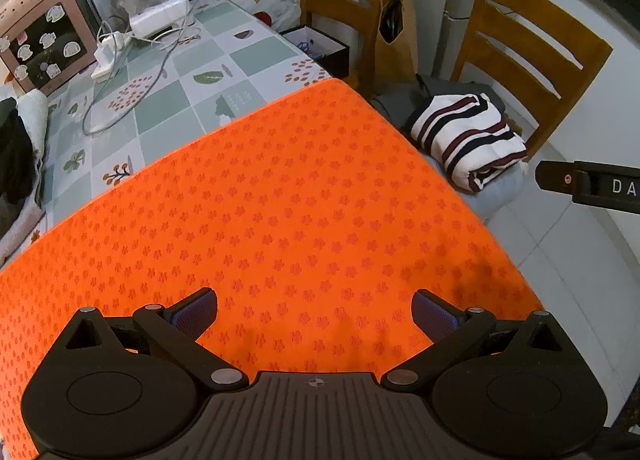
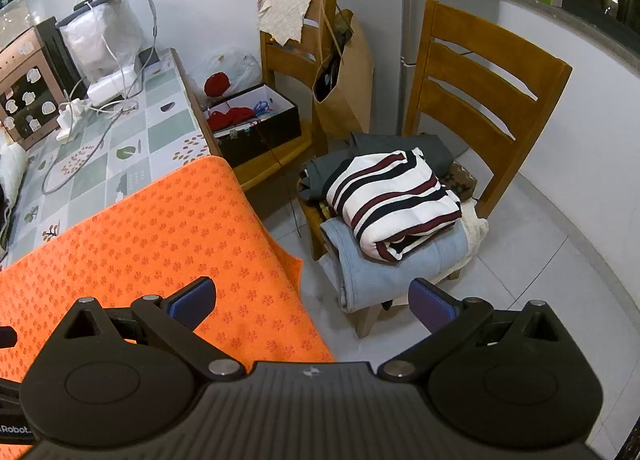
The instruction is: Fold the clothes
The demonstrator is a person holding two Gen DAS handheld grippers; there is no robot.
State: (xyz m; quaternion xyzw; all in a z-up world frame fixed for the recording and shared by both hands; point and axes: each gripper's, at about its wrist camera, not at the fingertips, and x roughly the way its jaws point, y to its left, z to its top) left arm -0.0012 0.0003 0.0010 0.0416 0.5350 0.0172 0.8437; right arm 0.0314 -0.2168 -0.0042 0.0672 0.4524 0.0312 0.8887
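I hold my left hand-held gripper (image 1: 314, 310) over the orange mat (image 1: 280, 200) that covers the near part of the surface (image 1: 192, 60), its jaws spread wide with nothing between them. My right hand-held gripper (image 2: 312, 300) is just as wide apart and empty, hanging past the mat's right edge, over the floor (image 2: 540, 260) between the surface and the chair (image 2: 488, 72).

No garment lies on the mat. The clothes are stacked on the chair seat: a striped top (image 2: 396, 200) in white, black and maroon lies folded on top, over a pale blue garment (image 2: 400, 260), with dark grey cloth (image 2: 400, 144) behind them.

From my right hand-held gripper the stack lies ahead and slightly to the right, near and below the fingertips. From the left one it lies far off to the right, beyond the mat's edge, where I see the striped top (image 1: 468, 136) and one finger of the right hand-held gripper (image 1: 560, 178) poking in. So the right side is clearly nearer, and I judge the pickup falls to it.

The striped top's long axis runs from the far left to the near right in the right view, with its rolled fold edge facing me. I would come down across that edge, lift, and carry the piece leftward onto the mat, where the left side waits to help spread it.
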